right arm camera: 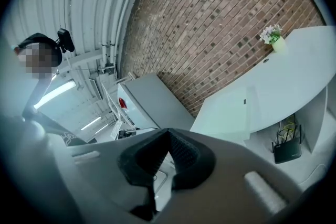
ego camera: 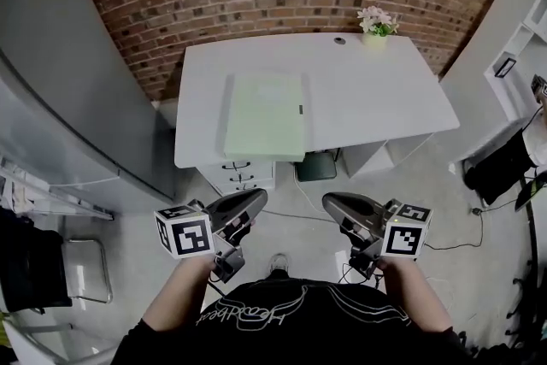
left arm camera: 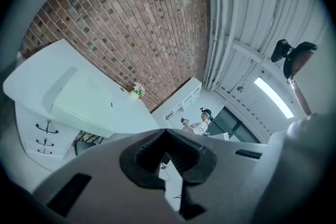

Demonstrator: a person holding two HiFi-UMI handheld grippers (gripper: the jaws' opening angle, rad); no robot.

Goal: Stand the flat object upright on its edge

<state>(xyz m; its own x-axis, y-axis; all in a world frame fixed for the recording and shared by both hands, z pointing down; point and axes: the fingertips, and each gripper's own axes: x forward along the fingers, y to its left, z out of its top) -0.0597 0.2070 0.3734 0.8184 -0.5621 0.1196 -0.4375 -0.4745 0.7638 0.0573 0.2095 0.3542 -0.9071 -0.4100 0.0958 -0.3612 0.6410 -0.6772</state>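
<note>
A: While the pad (ego camera: 267,114) lies flat on the desk (ego camera: 385,94), reaching its front edge, why are the left gripper (ego camera: 256,197) and right gripper (ego camera: 332,201) so far from it?

B: The person stands well apart from the desk, so both hang at waist level over the floor, aimed toward it. Nothing is within reach.

A: And the jaws?

B: Both pairs are pressed together, with nothing between them. I read that as a carrying posture; they must part before any grip.

A: Why 2 grippers for 1 pad?

B: Probably 1 lifts an edge while the other steadies the pad once it is up. A thin thing flat on a smooth top gives little to pinch, so the front edge looks the easiest way in.

A: Anything in the way?

B: Only the flowers (ego camera: 375,21) at the far edge, well apart from the pad.
</note>
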